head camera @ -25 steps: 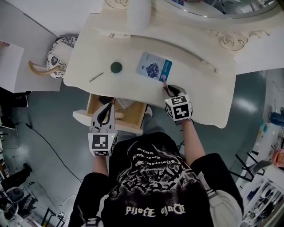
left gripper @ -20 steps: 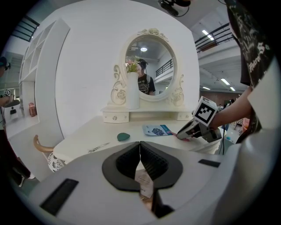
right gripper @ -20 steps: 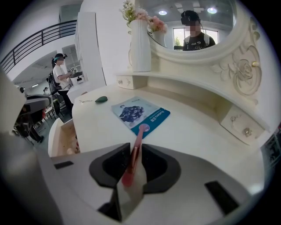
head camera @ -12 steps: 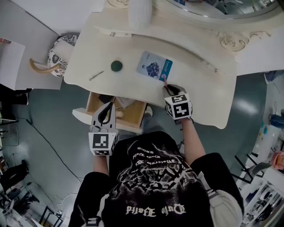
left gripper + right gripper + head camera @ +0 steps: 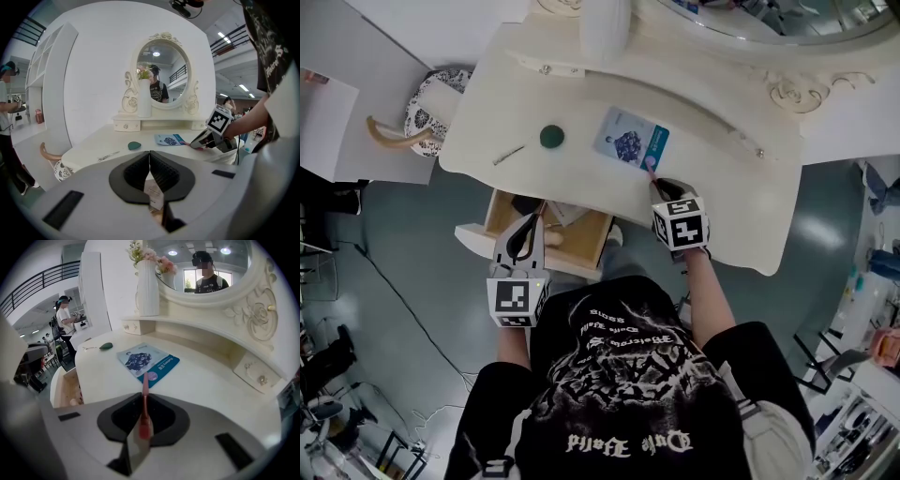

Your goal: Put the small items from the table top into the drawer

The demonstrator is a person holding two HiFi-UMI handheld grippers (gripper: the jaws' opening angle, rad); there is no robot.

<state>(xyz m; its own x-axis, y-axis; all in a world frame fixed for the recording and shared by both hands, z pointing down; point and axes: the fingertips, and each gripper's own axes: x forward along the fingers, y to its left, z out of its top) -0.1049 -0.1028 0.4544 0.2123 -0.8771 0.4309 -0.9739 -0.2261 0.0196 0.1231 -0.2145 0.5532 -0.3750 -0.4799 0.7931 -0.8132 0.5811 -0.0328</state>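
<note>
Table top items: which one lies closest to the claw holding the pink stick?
The blue-and-white packet, ahead of the right claw; the pink stick points at its corner. The green round piece and the thin metal piece lie far to its left.

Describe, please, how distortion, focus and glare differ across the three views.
Head view: sharp, evenly lit, nearly undistorted, with a pale glare patch on the floor. Left gripper view: strong fisheye, black corners, the table top sharp. Right gripper view: the same fisheye; the pink stick blurs close to the lens.
</note>
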